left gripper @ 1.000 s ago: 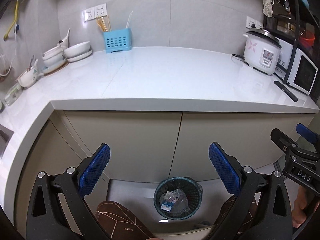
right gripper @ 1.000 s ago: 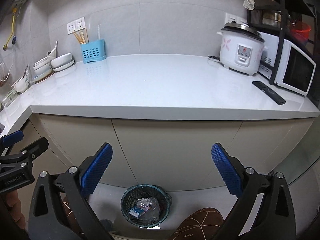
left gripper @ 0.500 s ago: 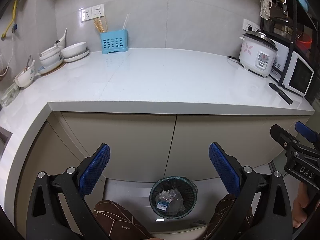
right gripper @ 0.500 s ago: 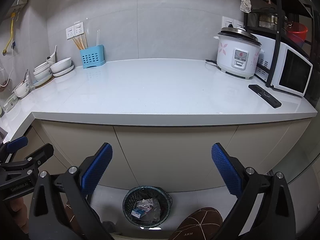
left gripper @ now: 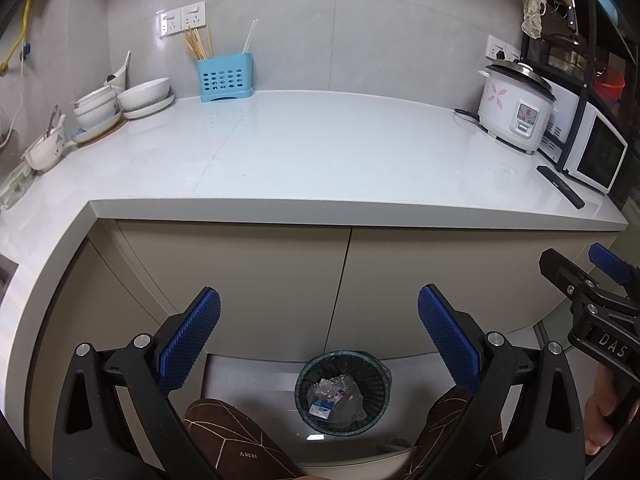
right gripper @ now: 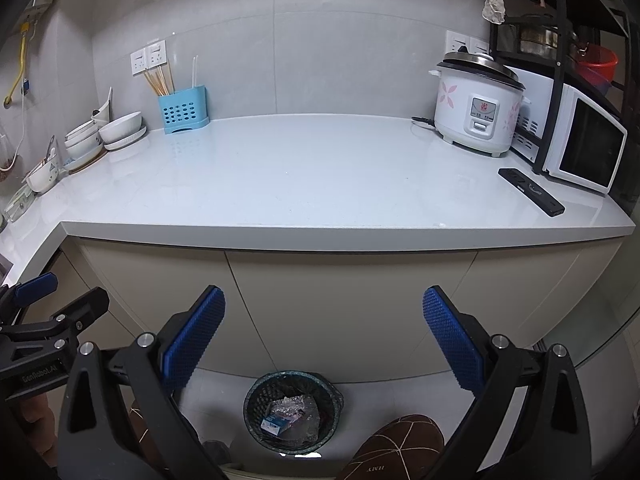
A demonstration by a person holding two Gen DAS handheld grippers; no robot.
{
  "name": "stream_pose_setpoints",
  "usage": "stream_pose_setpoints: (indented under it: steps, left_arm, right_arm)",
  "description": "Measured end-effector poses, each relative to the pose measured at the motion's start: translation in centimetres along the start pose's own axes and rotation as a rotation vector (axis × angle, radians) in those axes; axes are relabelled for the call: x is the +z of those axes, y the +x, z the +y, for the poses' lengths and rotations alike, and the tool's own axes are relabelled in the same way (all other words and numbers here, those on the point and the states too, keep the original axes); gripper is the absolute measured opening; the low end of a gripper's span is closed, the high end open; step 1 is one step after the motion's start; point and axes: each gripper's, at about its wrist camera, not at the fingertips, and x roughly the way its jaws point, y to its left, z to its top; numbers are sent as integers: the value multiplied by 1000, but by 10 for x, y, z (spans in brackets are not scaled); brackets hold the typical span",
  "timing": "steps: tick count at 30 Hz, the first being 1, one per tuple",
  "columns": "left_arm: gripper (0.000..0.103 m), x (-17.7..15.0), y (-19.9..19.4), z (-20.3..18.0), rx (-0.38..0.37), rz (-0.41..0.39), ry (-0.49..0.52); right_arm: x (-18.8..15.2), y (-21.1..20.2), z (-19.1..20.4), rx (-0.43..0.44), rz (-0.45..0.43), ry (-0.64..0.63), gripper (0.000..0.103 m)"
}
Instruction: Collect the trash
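Observation:
A dark mesh trash bin (left gripper: 343,392) (right gripper: 293,411) stands on the floor in front of the cabinets, holding crumpled clear wrap and a small blue-and-white box (left gripper: 322,407) (right gripper: 273,425). My left gripper (left gripper: 319,332) is open above the bin with nothing between its blue pads. My right gripper (right gripper: 324,336) is likewise open and empty, held just to the right of the left one. The right gripper (left gripper: 592,304) shows at the right edge of the left wrist view, and the left gripper (right gripper: 44,320) shows at the left edge of the right wrist view.
The white countertop (right gripper: 304,176) carries bowls (right gripper: 120,128), a blue utensil holder (right gripper: 182,109), a rice cooker (right gripper: 476,108), a microwave (right gripper: 588,148) and a black remote (right gripper: 531,191). Brown slippers (left gripper: 232,440) (right gripper: 396,448) stand beside the bin.
Both grippers have drawn back and risen slightly from the counter, so the countertop looks smaller and farther. The bin sits a little lower in both views. Both grippers stay open.

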Motion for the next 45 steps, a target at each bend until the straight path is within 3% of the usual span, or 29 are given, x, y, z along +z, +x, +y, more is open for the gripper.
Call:
stream_pose_setpoints:
  steps: [45]
  left_arm:
    - [97,4,13,1,14,3,0]
  right_arm:
    - [-3,12,4,12,12,-10,95]
